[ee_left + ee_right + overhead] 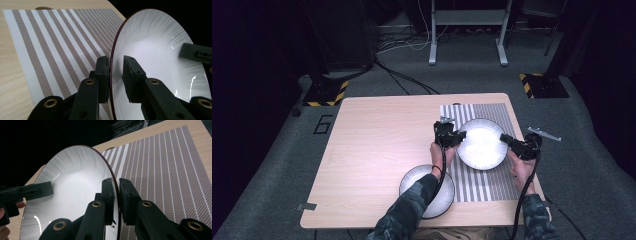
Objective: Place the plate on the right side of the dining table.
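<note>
A white plate [482, 142] with a dark rim is held between both grippers, above the striped placemat [499, 112]. My left gripper [457, 136] is shut on its left rim; in the left gripper view the plate [155, 45] stands between the two pads [131, 72]. My right gripper [508, 141] is shut on the right rim; in the right gripper view the plate [75, 185] edge runs between the pads [126, 195], and the other gripper's jaw shows at the left. A second white plate [412, 180] lies on the table near the front, partly under the left forearm.
The wooden table [377, 135] has bare room on its left half. The striped placemat [57, 42] covers the right part of the table, and also lies beyond the plate in the right gripper view [165, 162]. Cables and stand legs lie on the floor behind the table.
</note>
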Motion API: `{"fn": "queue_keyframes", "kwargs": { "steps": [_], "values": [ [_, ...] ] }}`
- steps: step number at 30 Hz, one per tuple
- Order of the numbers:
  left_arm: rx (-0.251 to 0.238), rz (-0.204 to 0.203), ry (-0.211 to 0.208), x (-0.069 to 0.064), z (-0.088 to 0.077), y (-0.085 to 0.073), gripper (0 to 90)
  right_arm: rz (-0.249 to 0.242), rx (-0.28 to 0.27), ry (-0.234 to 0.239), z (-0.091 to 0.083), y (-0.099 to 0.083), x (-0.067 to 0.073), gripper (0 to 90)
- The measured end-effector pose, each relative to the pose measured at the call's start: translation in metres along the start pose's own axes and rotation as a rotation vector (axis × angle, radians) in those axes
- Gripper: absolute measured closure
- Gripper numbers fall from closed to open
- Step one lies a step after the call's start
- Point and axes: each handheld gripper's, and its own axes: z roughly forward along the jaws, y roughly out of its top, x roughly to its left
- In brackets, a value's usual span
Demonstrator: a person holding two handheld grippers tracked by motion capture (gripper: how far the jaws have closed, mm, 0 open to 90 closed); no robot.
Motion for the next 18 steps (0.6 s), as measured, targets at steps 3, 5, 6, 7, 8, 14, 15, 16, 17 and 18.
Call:
{"fn": "queue_keyframes", "kwargs": {
  "steps": [3,5,6,7,8,14,15,16,17,18],
  "values": [
    [0.006,0.007,0.009,0.001,0.004,0.002,74.4,0.004,0.009,0.000,0.004,0.002,-0.003,82.5],
    [0.009,-0.001,0.016,0.001,0.006,0.003,74.3,0.010,0.013,0.001,0.006,0.004,-0.005,82.4],
    [0.011,-0.002,0.018,0.001,0.007,0.003,74.3,0.014,0.016,0.002,0.007,0.004,-0.006,82.3],
    [0.012,-0.003,0.019,0.002,0.008,0.003,74.3,0.007,0.016,-0.001,0.009,0.005,-0.007,82.3],
    [0.008,-0.018,0.021,0.002,0.010,0.003,74.3,0.006,0.018,0.001,0.010,0.006,-0.008,82.3],
    [0.024,-0.028,0.041,0.006,0.016,0.005,74.3,0.008,0.029,0.004,0.021,0.009,-0.014,82.1],
    [0.027,-0.031,0.038,0.007,0.017,0.005,74.2,0.013,0.034,0.005,0.022,0.009,-0.014,82.1],
    [0.030,-0.035,0.042,0.008,0.018,0.005,74.2,0.008,0.032,0.003,0.024,0.009,-0.015,82.1],
    [0.031,-0.036,0.043,0.008,0.019,0.005,74.2,0.004,0.034,0.003,0.025,0.009,-0.015,82.2],
    [0.034,-0.039,0.046,0.008,0.020,0.005,74.1,0.005,0.038,0.000,0.026,0.009,-0.016,82.2]
  ]
}}
